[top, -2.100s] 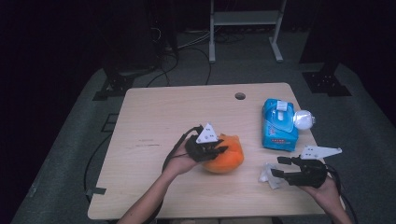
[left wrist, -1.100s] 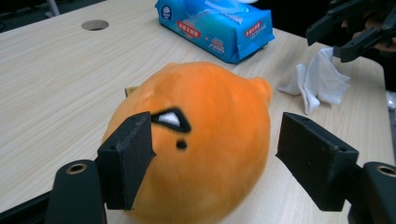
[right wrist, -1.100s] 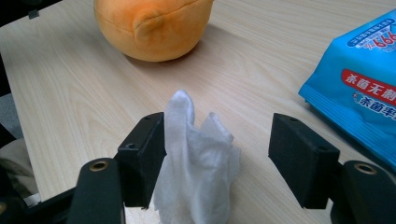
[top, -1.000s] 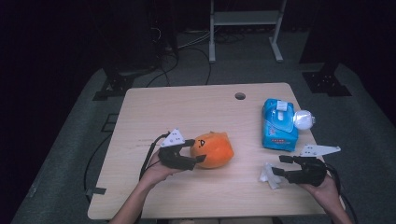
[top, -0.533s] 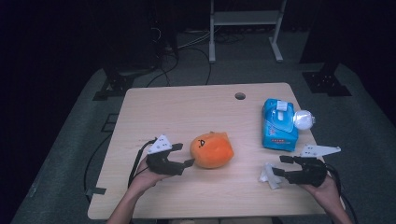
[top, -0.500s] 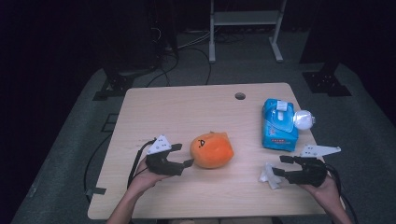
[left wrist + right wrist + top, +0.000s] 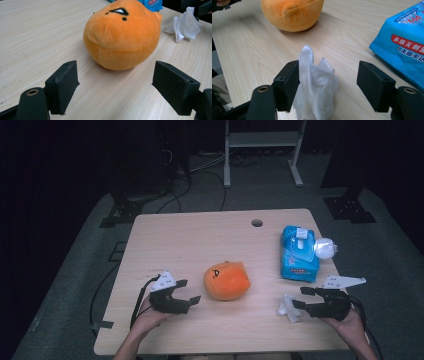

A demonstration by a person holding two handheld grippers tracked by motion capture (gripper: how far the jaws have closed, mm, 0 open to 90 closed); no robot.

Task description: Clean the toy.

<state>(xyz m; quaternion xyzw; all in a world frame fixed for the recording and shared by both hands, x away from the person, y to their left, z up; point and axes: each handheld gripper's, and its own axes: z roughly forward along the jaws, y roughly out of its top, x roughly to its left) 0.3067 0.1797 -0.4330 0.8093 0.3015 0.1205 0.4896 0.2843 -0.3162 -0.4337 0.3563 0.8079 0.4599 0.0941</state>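
An orange plush toy (image 7: 226, 280) with a small face lies in the middle of the wooden table (image 7: 190, 240). My left gripper (image 7: 189, 291) sits just left of it and apart from it. Its jaws have just been opening and nothing is between them; the left gripper view has the plush (image 7: 122, 35) ahead of the open gripper (image 7: 120, 82). At the table's near right, my right gripper (image 7: 301, 297) stands open around a crumpled white tissue (image 7: 288, 307). In the right gripper view the tissue (image 7: 317, 82) leans by the left jaw, unpressed.
A blue pack of wet wipes (image 7: 298, 252) lies at the right, with a small white round object (image 7: 325, 248) beside it at the table edge. A cable hole (image 7: 257, 223) is near the far edge. Bare wood lies at the far left.
The left gripper has let go of the plush, opened, and drawn back left and toward the near edge. The plush stays in the middle. The right gripper and tissue have not moved.
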